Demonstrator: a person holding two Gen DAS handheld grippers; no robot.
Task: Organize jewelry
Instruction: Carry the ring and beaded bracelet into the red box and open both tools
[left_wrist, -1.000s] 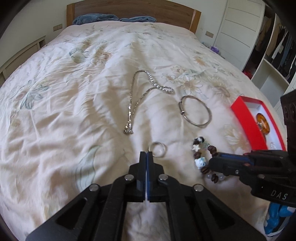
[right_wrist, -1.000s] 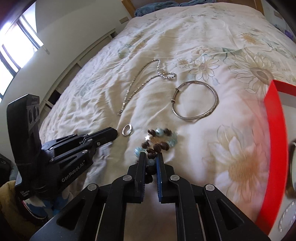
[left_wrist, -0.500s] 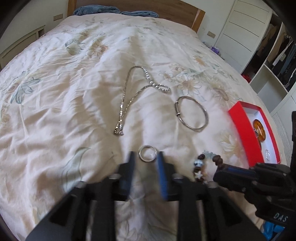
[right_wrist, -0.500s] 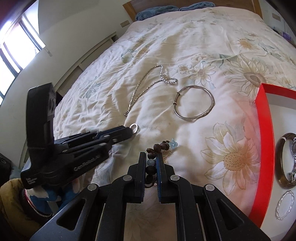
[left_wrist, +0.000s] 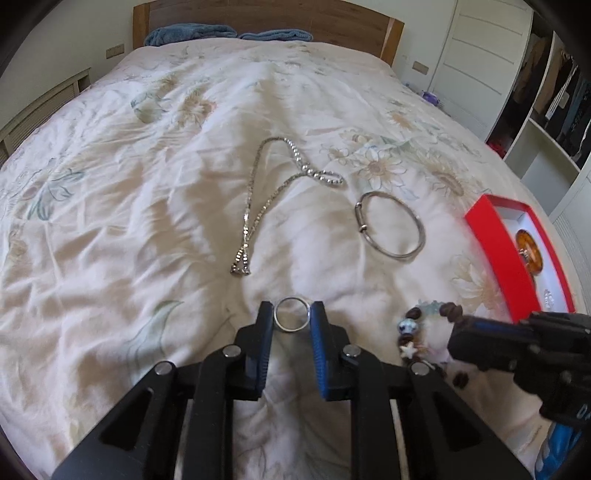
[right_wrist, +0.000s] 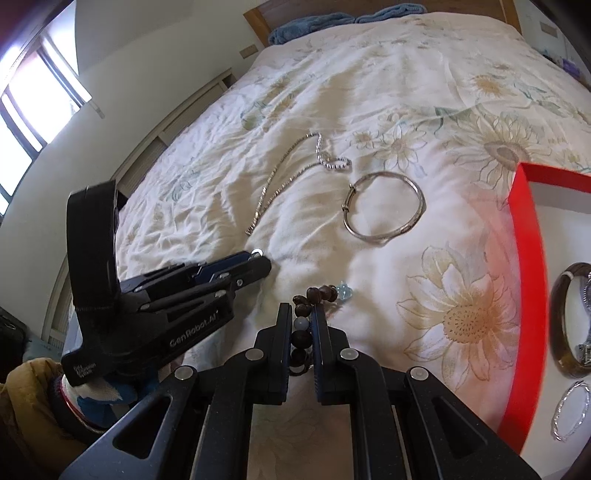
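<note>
In the left wrist view, the left gripper (left_wrist: 291, 315) reaches over the bed (left_wrist: 147, 206) with its jaws closing around a small silver ring (left_wrist: 291, 314). The ring lies between the two fingers, its edges at or nearly at the blue pads; whether they press on it yet is hard to tell. Taking the ring as landmark: a silver chain necklace (left_wrist: 258, 210) lies beyond it, a silver bangle (left_wrist: 389, 227) beyond and to its right, and a beaded bracelet (left_wrist: 424, 325) just to its right. The bracelet is partly hidden behind the right gripper (left_wrist: 461, 332), which enters from the right edge and is blurred. Further right, a red box (left_wrist: 495, 236) is cut off by the frame; an amber piece and a small silvery one show inside, too small to identify.

In the right wrist view, the right gripper (right_wrist: 303, 317) is clamped on the beaded bracelet (right_wrist: 302, 325), brown and pale beads pinched between its fingers, the far beads drooping onto the bed (right_wrist: 369, 110). Left of the bracelet, the left gripper (right_wrist: 255, 262) points at the ring (right_wrist: 256, 252), of which only a glint shows. The bangle (right_wrist: 384, 208) and necklace (right_wrist: 295, 173) lie beyond. The red box (right_wrist: 524, 295) is cropped at the right, holding a dark bangle, a watch and a thin silver bracelet, all partly cut off.
</note>
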